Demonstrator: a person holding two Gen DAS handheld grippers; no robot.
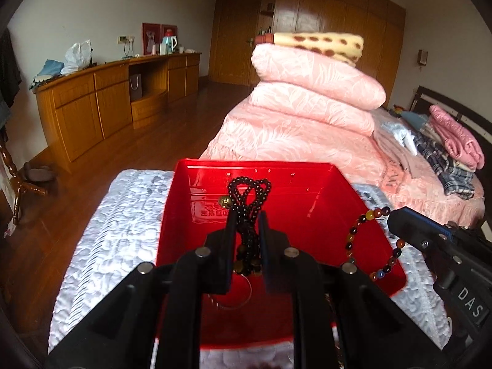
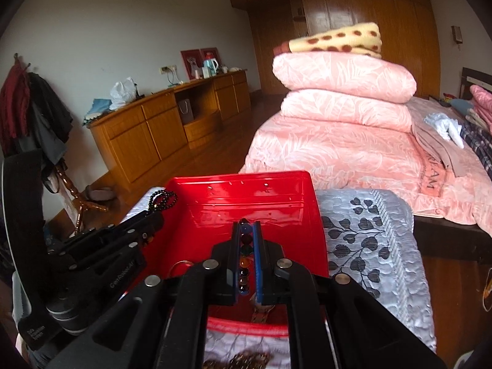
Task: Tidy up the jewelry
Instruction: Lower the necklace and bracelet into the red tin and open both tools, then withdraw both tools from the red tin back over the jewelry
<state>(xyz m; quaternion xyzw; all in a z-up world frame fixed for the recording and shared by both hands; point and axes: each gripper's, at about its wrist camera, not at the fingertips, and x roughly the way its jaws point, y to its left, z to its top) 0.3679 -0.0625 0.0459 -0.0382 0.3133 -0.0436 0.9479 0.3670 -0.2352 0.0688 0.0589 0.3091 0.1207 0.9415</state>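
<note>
A red tray [image 1: 307,212] [image 2: 276,184] lies on a silvery quilted cloth. My left gripper [image 1: 247,215] is shut on a black bead necklace [image 1: 249,190], held over the tray; its loops stick up past the fingertips. It also shows in the right wrist view [image 2: 163,198]. My right gripper [image 2: 247,224] is shut on a multicoloured bead bracelet [image 2: 244,258], held over the tray's right part. In the left wrist view the bracelet [image 1: 363,233] hangs from the right gripper [image 1: 392,218]. A thin ring [image 1: 236,295] lies in the tray under my left gripper.
The silvery cloth [image 1: 117,230] [image 2: 375,246] covers the surface under the tray. More jewelry [image 2: 243,361] lies on the cloth in front of the tray. A bed with pink quilts [image 1: 307,104] stands behind. A wooden cabinet [image 1: 101,104] lines the left wall.
</note>
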